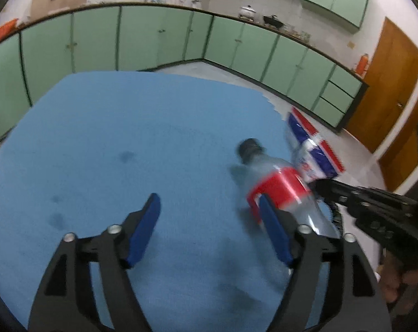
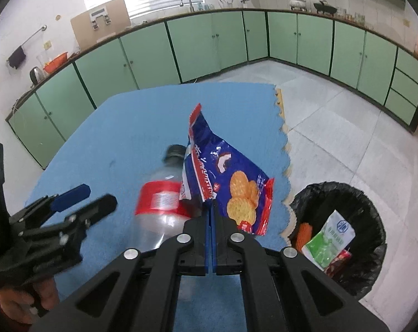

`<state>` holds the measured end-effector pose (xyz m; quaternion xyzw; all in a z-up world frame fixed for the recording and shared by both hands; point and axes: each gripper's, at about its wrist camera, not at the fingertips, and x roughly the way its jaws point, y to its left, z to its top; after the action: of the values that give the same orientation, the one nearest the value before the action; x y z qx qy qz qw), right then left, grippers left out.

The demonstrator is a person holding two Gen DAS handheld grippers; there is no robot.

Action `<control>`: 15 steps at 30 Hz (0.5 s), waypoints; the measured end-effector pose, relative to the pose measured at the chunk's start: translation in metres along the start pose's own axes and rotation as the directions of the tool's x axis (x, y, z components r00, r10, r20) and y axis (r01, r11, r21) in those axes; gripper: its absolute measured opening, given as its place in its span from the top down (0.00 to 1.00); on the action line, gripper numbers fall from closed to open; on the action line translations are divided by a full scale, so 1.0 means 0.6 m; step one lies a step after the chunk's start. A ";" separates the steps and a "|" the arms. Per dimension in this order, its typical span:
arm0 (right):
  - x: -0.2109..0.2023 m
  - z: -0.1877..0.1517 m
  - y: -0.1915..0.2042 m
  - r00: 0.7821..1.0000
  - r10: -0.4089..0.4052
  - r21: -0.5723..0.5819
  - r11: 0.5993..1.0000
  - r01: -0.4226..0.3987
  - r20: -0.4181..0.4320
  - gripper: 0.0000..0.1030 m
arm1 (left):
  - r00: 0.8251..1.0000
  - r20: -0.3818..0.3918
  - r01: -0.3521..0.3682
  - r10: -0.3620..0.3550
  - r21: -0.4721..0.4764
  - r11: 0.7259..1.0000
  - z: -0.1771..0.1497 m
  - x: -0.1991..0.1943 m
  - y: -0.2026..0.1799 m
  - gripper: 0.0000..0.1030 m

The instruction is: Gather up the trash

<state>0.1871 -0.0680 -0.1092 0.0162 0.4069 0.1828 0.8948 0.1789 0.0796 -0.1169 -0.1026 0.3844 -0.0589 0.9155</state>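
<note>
right wrist view: the right gripper has its blue pads pressed together on the lower edge of a blue and red cracker bag, which stands up from the pinch and leans a little to the right, above the blue mat. just left of the bag lies a clear plastic bottle with a red label and a dark cap, on its side on the mat, cap pointing away; it looks blurred. to the lower right, on the tiled floor beside the scalloped edge of the mat, stands a bin lined with a black bag; inside it are a green and white packet, something orange and something red. the left gripper shows at the left edge, held by a hand.

left wrist view: the left gripper has its fingers spread wide apart over the mat with nothing between them. the bottle lies just outside its right finger, partly behind it; whether they touch i cannot tell. the cracker bag sits beyond the bottle, with the right gripper's black body reaching in from the right. green cabinets line the walls, and a brown door stands at the right.
</note>
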 end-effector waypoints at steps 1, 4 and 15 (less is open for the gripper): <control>0.001 -0.002 -0.002 1.000 -0.003 0.001 1.000 0.003 -0.001 0.99 | 1.000 -0.005 0.011 -0.011 0.008 1.000 -0.002 0.003 -0.007 0.27; -0.005 -0.002 -0.013 1.000 -0.009 0.013 1.000 0.009 0.002 0.99 | 0.999 -0.016 0.041 -0.041 0.014 0.999 -0.006 0.012 -0.025 0.22; -0.062 0.003 -0.062 0.996 -0.064 0.037 0.997 0.062 0.066 0.99 | 0.996 -0.033 0.080 -0.079 0.014 0.997 0.001 0.021 -0.076 0.18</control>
<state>0.1776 -0.1154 -0.0875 0.0251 0.3800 0.1465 0.9129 0.1868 0.0328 -0.1148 -0.1100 0.3944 -0.0998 0.9069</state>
